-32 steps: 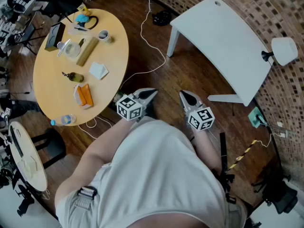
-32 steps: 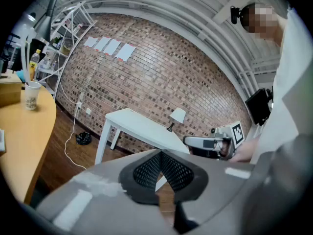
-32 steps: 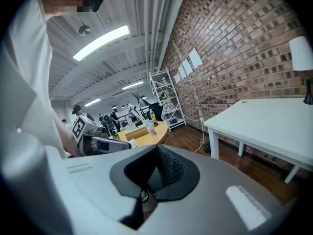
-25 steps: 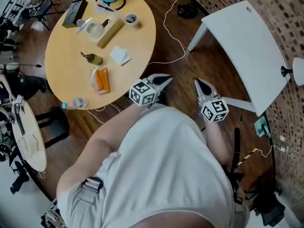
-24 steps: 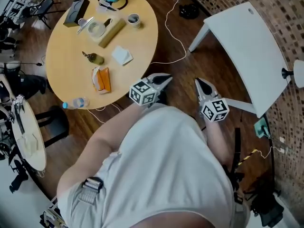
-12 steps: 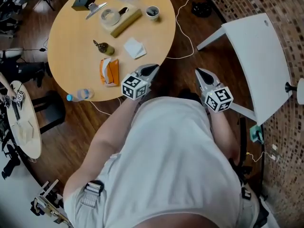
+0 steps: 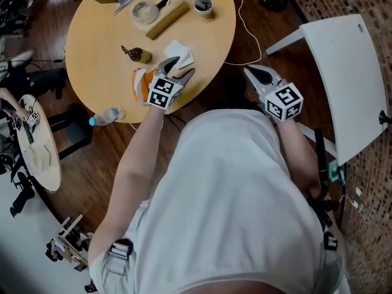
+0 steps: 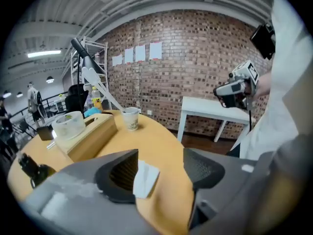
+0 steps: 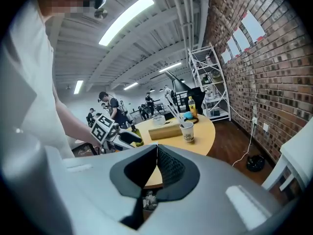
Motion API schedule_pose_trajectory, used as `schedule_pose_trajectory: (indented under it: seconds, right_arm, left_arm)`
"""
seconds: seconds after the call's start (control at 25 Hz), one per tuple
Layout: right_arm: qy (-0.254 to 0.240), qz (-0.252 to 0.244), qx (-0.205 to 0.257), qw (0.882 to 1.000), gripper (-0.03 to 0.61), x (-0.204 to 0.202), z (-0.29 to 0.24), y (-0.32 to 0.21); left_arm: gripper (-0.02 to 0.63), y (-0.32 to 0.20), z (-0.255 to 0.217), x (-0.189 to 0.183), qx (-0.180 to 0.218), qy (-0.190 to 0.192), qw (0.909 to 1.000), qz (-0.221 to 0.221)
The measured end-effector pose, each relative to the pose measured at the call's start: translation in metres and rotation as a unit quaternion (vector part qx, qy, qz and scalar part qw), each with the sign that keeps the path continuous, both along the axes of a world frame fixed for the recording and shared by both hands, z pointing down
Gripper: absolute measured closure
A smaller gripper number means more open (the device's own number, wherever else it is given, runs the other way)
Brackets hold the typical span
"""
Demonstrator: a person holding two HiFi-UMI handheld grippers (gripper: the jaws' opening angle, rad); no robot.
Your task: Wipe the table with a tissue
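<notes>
A folded white tissue (image 7: 181, 52) lies near the front edge of the round yellow table (image 7: 98, 48). My left gripper (image 7: 179, 68) hovers just over the tissue. Its jaws have just been opening and stand open. In the left gripper view the tissue (image 8: 145, 177) lies on the tabletop between the dark fingers (image 8: 120, 173), and they do not press it. My right gripper (image 7: 250, 72) is shut and holds nothing. It hangs over the wooden floor to the right of the table. In the right gripper view its pads (image 9: 164, 166) meet.
On the table stand a wooden box (image 7: 166, 18), a tape roll (image 7: 146, 11), a paper cup (image 7: 203, 5), a small dark bottle (image 7: 136, 55), an orange packet (image 7: 142, 83) and a water bottle (image 7: 109, 115). A white table (image 7: 349, 66) stands at the right. A white cable (image 7: 240, 14) trails across the floor.
The person has stepped up to the round table. The left gripper swung out over the table edge to the tissue and its jaws opened. The right gripper came along, still shut.
</notes>
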State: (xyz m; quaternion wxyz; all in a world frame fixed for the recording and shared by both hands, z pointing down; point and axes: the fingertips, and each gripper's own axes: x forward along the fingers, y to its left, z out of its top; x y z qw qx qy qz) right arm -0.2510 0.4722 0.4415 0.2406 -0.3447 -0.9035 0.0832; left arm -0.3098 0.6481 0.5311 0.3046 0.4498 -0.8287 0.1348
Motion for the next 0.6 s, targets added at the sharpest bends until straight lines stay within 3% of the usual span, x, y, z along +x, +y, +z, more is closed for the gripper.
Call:
schedule_pose_trajectory:
  seconds: [0.12, 0.24, 0.44, 0.6]
  right_arm:
    - [0.007, -0.008, -0.010, 1.000, 0.571, -0.014, 0.005, -0.008]
    - [0.017, -0.006, -0.028, 0.999, 0.571, -0.027, 0.008, -0.022]
    - [0.048, 0.014, -0.077, 0.996, 0.569, -0.042, 0.014, -0.049]
    - [0.063, 0.022, -0.085, 0.994, 0.569, -0.050, 0.020, -0.065]
  left_arm:
    - [0.201, 0.008, 0.025, -0.025, -0.078, -0.004, 0.9969, 0.013]
    - [0.129, 0.014, 0.050, -0.046, -0.131, 0.035, 0.9904, 0.028]
    - [0.098, 0.033, 0.089, -0.062, -0.220, 0.098, 0.9686, 0.062]
    - [0.095, 0.027, 0.102, -0.058, -0.241, 0.154, 0.9538, 0.094]
